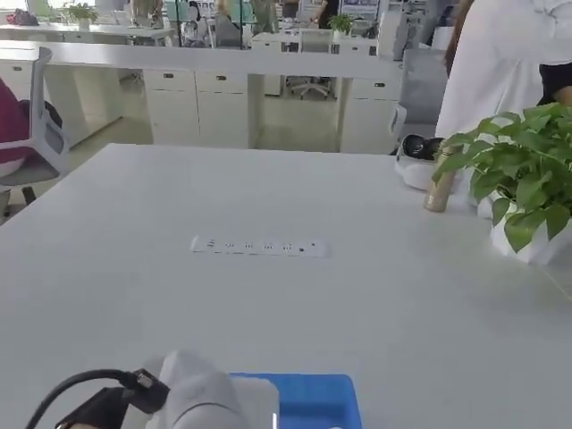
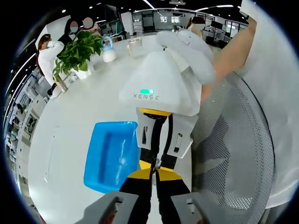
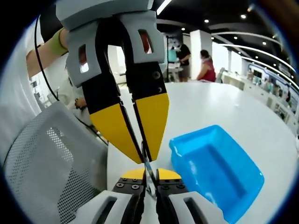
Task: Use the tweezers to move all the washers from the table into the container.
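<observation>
Left hand-held gripper [image 3: 145, 158] was noted in the right gripper view, entering from the top. Its yellow-tipped jaws were pressed together on the thin metal tweezers [image 3: 148, 171]. Right hand-held gripper [image 3: 150, 174] was met tip to tip from below, its jaws likewise closed in on the tweezers. The far end of the tool was lost between the pads. A short sliver of blade was exposed between the two sets of tips, and the tweezers' points could not be made out.

The blue container [image 3: 219, 172] was recorded on the white counter [image 1: 268, 304], just beside the joined tips and not touching them. In the left gripper view a pale spot was seen on its floor; glare or object could not be told.

In the head view the container was cut off by the bottom edge and partly covered by a hand-held gripper [image 1: 192, 391]. Its side was not determined and its jaws were out of frame; a white housing and a black cable [image 1: 63, 389] were seen.

A power strip [image 1: 259, 247] was noted mid-counter. A potted plant [image 1: 523, 170] at the far right was partly cut off. A mesh chair [image 3: 51, 154] was seen past the counter's edge, beside the grippers.
</observation>
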A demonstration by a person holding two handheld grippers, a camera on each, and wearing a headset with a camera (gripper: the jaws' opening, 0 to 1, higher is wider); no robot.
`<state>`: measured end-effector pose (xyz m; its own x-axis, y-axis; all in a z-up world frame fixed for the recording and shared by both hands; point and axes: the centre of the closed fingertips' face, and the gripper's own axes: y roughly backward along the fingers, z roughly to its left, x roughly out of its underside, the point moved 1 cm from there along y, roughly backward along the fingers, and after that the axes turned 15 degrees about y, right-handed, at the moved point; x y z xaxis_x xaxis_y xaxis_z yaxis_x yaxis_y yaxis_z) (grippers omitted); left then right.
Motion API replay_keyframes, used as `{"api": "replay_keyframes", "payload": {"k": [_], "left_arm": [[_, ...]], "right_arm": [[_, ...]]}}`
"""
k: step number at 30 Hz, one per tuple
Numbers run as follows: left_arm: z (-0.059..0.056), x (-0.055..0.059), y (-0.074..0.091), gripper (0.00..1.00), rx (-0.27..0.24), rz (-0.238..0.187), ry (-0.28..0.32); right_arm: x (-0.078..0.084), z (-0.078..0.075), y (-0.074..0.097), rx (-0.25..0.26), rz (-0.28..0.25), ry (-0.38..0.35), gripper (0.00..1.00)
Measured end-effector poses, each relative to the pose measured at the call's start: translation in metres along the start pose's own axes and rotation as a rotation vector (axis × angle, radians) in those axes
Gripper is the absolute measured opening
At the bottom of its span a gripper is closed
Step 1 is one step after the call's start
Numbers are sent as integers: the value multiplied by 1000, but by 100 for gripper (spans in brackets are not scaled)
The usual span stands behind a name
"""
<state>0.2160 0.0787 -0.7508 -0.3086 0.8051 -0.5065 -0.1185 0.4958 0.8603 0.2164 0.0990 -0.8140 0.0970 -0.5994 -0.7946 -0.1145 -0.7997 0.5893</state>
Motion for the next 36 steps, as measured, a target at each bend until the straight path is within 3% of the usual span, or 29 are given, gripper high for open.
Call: {"api": "replay_keyframes", "payload": {"k": [2,8,11,12,17,23,25,26,28,30,36], "left_arm": [[-2,2,0,0,4,-3,13],[-3,19,-6,0,-30,58,8],[0,22,-9,0,-56,30,70],[0,18,-9,0,-58,-19,86],[6,13,3,0,-107,-175,225],[16,11,23,10,-171,-383,393],[17,8,30,13,-167,-486,482],[17,4,35,15,-155,-565,536],[19,0,44,16,-150,-677,621],[22,1,51,17,-177,-739,659],[30,1,60,30,-265,-831,711]], "right_arm": [[0,1,-1,-3,23,14,4],[-1,4,-3,-19,86,94,4],[0,3,-3,-30,87,96,3],[1,2,-3,-27,84,84,3],[4,-6,-1,3,31,-20,3],[9,-11,6,42,-43,-229,2],[11,-10,7,49,-45,-216,2],[11,-9,8,54,-43,-208,2],[11,-6,10,62,-29,-184,2],[9,-5,14,64,-29,-178,2],[0,-13,30,100,-58,-187,2]]}}
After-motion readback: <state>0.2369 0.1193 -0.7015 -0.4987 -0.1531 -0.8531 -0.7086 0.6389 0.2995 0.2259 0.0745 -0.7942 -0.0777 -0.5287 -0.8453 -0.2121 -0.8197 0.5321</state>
